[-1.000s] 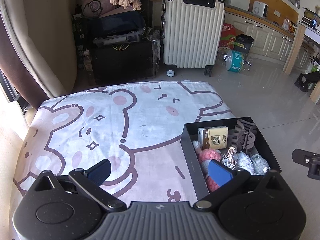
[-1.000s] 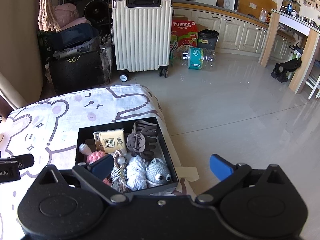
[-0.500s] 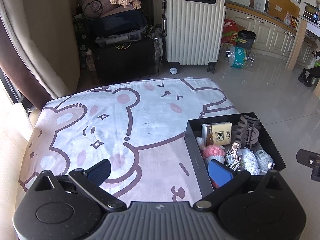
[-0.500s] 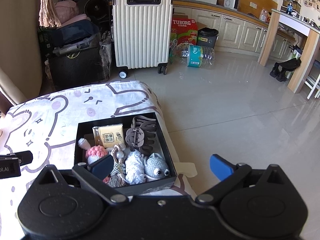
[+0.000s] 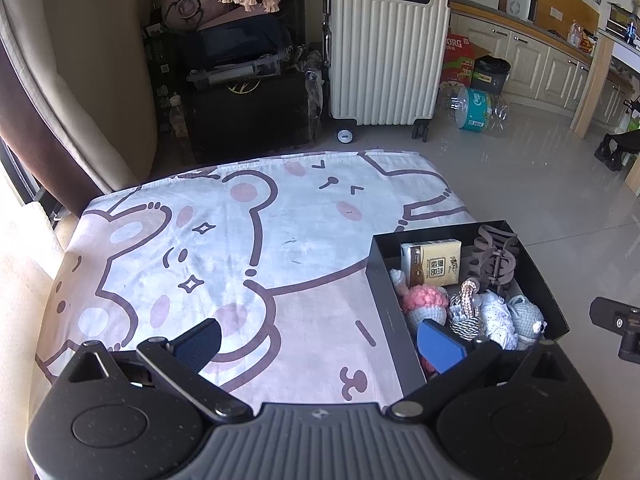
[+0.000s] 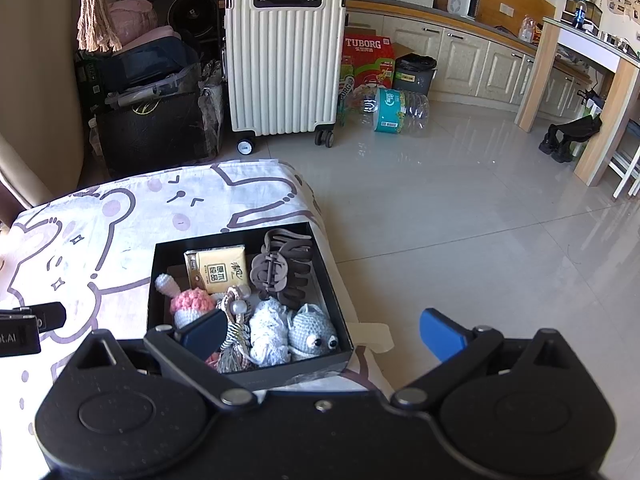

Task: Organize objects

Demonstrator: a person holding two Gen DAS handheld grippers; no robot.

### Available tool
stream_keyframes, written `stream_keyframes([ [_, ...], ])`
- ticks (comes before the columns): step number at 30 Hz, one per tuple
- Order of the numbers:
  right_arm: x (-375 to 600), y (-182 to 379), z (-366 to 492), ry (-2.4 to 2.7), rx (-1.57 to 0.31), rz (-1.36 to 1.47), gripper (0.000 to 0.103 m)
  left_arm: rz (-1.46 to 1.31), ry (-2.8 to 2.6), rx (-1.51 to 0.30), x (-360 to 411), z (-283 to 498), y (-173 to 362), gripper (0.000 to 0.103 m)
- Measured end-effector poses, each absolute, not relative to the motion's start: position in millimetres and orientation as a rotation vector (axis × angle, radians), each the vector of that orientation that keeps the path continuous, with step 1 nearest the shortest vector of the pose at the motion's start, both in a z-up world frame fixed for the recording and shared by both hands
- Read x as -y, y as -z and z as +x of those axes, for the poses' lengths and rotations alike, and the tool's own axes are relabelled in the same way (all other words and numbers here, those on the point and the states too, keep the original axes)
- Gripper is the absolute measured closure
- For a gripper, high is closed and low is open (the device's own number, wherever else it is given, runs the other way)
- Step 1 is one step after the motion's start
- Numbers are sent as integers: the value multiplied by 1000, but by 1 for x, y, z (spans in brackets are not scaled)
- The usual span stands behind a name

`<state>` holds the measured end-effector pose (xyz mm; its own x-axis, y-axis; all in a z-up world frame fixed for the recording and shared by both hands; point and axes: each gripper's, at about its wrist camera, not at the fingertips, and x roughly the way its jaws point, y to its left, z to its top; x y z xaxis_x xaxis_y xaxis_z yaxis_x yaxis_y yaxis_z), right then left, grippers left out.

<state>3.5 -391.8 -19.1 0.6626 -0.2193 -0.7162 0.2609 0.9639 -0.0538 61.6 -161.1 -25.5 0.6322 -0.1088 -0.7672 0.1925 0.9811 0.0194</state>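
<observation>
Two handheld grippers point over a table covered by a white cloth point(image 5: 248, 240) printed with pink-cheeked cartoon bears. One black box point(image 6: 160, 280), open and shallow, sits on the cloth near its right edge, at about three o'clock in the left wrist view and ten o'clock from centre in the right wrist view.

Six things can be counted in the box. At the far side lie one yellow tissue pack point(image 6: 218, 270) with dark lettering and, just beside it, one brown hair claw point(image 6: 282, 272). Along the near side lie one pink and white crocheted toy point(image 6: 190, 304), one braided cord charm with beads point(image 6: 236, 320), one white crocheted piece point(image 6: 270, 332) and one grey crocheted animal with dark eyes point(image 6: 312, 332). These four are packed closely, touching one another.

The left gripper point(image 5: 320, 338) hovers with its jaws spread wide and empty; one blue pad hangs over the cloth, the other over the box's near left corner. The right gripper point(image 6: 324, 332) is likewise spread wide and empty, its left pad over the box's near side and its right pad out past the table over the tiled floor.

At twelve o'clock, beyond the table, stands one cream ribbed suitcase point(image 6: 284, 60).
</observation>
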Motion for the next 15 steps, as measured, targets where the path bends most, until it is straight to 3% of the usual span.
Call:
stream_keyframes([
  [15, 394, 19, 3, 274, -807, 52, 0, 102, 173, -871, 161, 62, 26, 0],
])
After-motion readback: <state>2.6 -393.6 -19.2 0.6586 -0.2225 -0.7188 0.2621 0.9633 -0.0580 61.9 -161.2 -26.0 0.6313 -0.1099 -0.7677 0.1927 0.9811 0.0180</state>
